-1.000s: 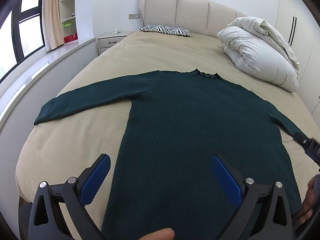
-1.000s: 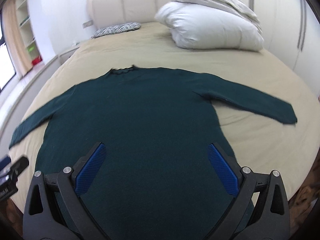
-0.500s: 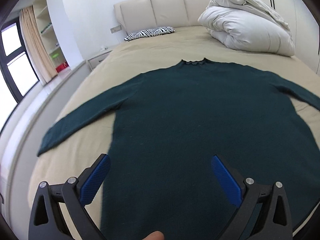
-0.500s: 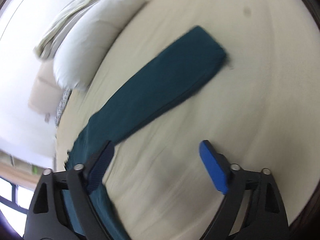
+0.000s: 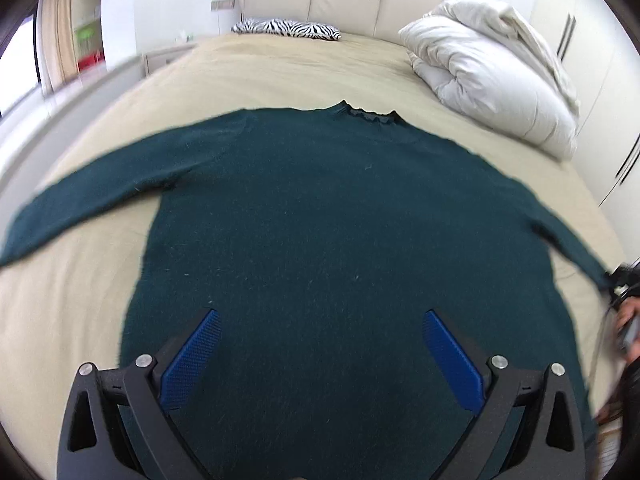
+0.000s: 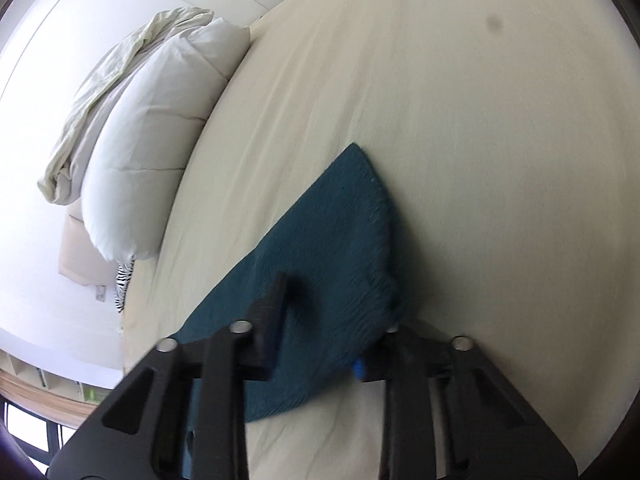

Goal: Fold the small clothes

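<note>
We see the dark green sweater (image 5: 320, 220) lying flat on the beige bed (image 5: 248, 76), both sleeves spread out. Our left gripper (image 5: 320, 354) hovers over its lower body with fingers wide apart. Our right gripper (image 6: 320, 332) is clamped on the right sleeve cuff (image 6: 336, 240), near a white duvet (image 6: 152, 140).

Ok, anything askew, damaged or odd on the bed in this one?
Nothing stands out. The green sweater lies flat on the bed, sleeves spread. The right gripper straddles the sleeve end; the left gripper hangs open over the hem. The dark spot at top right could be on the lens or the sheet.
</note>
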`<state>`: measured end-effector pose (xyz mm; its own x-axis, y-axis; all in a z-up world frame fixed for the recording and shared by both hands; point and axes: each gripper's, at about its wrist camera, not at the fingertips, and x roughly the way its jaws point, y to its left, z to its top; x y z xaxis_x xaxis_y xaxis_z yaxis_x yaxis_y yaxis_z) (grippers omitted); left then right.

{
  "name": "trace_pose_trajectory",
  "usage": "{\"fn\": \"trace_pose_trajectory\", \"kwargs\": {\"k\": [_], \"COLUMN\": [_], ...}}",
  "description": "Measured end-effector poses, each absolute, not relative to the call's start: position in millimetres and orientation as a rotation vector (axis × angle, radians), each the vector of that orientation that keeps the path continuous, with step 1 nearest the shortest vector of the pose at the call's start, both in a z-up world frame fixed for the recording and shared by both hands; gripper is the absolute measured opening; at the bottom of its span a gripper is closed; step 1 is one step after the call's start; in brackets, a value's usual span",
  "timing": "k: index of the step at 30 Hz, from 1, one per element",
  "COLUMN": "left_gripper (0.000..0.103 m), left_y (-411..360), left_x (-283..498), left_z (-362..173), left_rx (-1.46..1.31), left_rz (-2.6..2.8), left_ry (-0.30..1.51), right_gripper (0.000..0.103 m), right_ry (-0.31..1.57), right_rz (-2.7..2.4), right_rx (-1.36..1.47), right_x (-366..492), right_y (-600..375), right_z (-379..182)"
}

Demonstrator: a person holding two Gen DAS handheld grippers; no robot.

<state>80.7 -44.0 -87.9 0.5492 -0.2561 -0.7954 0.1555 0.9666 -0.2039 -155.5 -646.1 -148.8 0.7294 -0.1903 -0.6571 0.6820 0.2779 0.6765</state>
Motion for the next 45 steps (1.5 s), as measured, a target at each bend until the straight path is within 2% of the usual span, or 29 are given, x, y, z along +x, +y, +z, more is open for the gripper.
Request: {"fn": "trace_pose_trajectory", "kwargs": {"k": [2,9,14,19,22,24,26,27,32,36,38,39,42,45], "left_gripper": [0.097,0.093,0.093,0.092,0.092,0.092,0.092,0.092,0.091,0.071,0.051,0.037,0.015,0.01], "left_y": [-37,-16,2,18,20,15,5,-1,-49,-87,-100,-106,-107,-97], "left_x": [86,116,132,151,164,171,181,186,216,235,239,241,242,241], "left_z": [-91,-97,-96,-101,-106,-109,-112,-113,-121,-127,-129,-128,-128,-122], "left_rx": [-0.173,-0.402,-0.492,-0.542,-0.565,-0.573,-0.575,-0.567,-0.528,-0.42,-0.358,-0.321,-0.287,-0.305], "left_rz": [-0.263,-0.368,-0.381,-0.379,-0.385,-0.398,-0.421,-0.429,-0.477,-0.46,-0.448,-0.427,-0.413,-0.423], "left_ry": [0.972,0.995,0.974,0.972,0.986,0.997,1.007,1.015,1.065,1.1,1.113,1.12,1.117,1.096], "right_gripper": [0.008,0.007,0.006,0.007,0.013,0.029,0.06,0.071,0.073,0.073,0.073,0.074,0.074,0.074], "right_ry": [0.513,0.578,0.67,0.764,0.85,0.896,0.876,0.85,0.765,0.738,0.726,0.719,0.683,0.659], "right_rz": [-0.644,-0.569,-0.286,-0.035,0.039,0.09,0.155,0.171,0.184,0.144,0.117,0.096,0.05,0.04], "right_rx": [1.115,0.785,0.458,0.366,0.357,0.36,0.4,0.409,0.504,0.726,0.809,0.846,0.953,1.013], "right_x": [-151,-83,32,116,150,161,156,144,90,55,45,39,31,20], "right_y": [-647,-583,-450,-318,-270,-256,-258,-258,-307,-374,-404,-417,-460,-480], "right_z": [-141,-70,-28,-48,-84,-106,-113,-113,-97,-107,-115,-121,-133,-143]}}
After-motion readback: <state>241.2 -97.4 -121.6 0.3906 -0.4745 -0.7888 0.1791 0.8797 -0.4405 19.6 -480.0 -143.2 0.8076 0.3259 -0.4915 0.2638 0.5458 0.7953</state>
